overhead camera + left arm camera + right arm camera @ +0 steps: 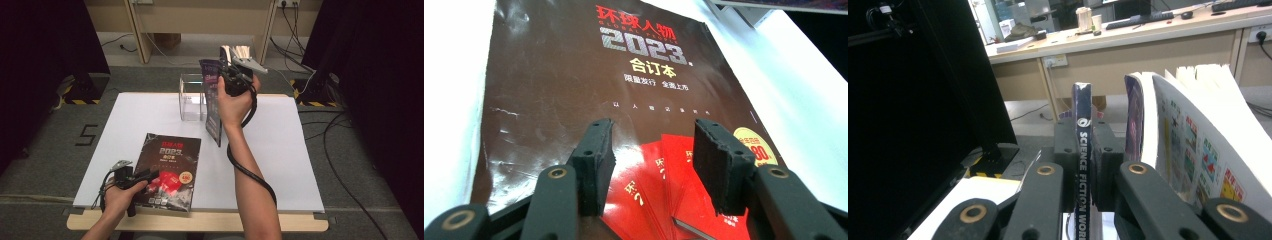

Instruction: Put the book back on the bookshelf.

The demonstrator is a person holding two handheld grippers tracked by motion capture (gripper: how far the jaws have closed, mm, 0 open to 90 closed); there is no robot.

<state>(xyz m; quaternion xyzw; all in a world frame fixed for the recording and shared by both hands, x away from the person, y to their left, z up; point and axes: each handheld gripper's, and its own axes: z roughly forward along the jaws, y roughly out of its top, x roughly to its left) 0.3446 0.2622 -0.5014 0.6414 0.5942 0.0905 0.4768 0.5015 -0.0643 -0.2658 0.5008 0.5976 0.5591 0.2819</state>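
Dark purple-blue and glossy, the magazine is hanging upright above the far middle of the white table, just in front of the clear box, its covers and pages fanning open (pale page edges and small colour pictures are showing in the right gripper view). The right gripper is clamping it by the spine, jaws narrow and pressing from both sides; white lettering on the spine is reading "SCIENCE FICTION WOR", the rest cut off below. A second magazine, dark brown with red booklets pictured on it, is lying flat at the near left of the table. Its cover is showing red Chinese characters, silver "2023" and a round yellow sticker. The left gripper is resting over its lower part, jaws standing wide apart with nothing between them.
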